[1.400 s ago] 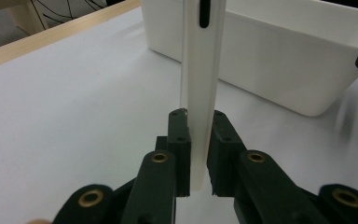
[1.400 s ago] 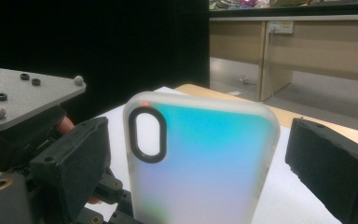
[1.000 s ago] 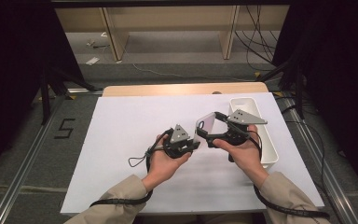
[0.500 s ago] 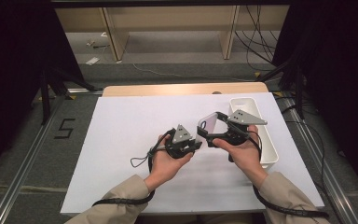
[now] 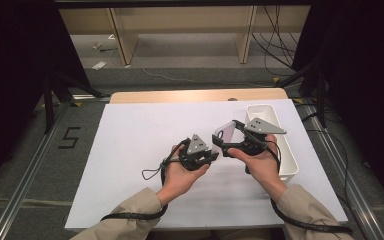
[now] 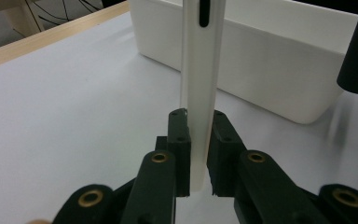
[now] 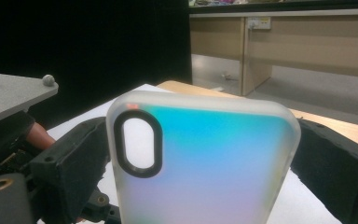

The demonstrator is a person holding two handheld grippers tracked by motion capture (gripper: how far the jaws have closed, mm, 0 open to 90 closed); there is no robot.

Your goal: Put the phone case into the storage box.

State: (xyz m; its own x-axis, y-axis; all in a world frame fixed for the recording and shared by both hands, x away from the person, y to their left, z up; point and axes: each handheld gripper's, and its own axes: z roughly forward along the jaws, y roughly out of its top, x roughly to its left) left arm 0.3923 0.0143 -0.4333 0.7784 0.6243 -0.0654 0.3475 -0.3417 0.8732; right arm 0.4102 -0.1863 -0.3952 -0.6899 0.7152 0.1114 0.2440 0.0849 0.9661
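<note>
- Holding a phone case [image 5: 224, 131] between both tools above the white table [image 5: 130, 165], the person keeps it off the surface, mid-table, near the white bin [image 5: 286, 150].
- Left gripper [image 5: 211, 156]: jaws closed on the case's thin edge; in the left gripper view the pads [image 6: 179, 140] pinch the white rim [image 6: 200, 93] from both sides.
- Right gripper [image 5: 226, 136]: jaws stand either side of the case's wide body [image 7: 205, 168]; they look to clamp its flanks, though actual pad contact is hard to confirm.
- Handling, my judgement: light; frosted, flexible shell, likely to bow or twist if squeezed across the width. Glossy iridescent back looks slippery.
- Best hold: the thicker rim at the sides, away from the camera cut-out [image 7: 137, 144], where the wall is weakest.
- Farther off: wooden table edge [image 5: 195, 95], shelving legs beyond.
</note>
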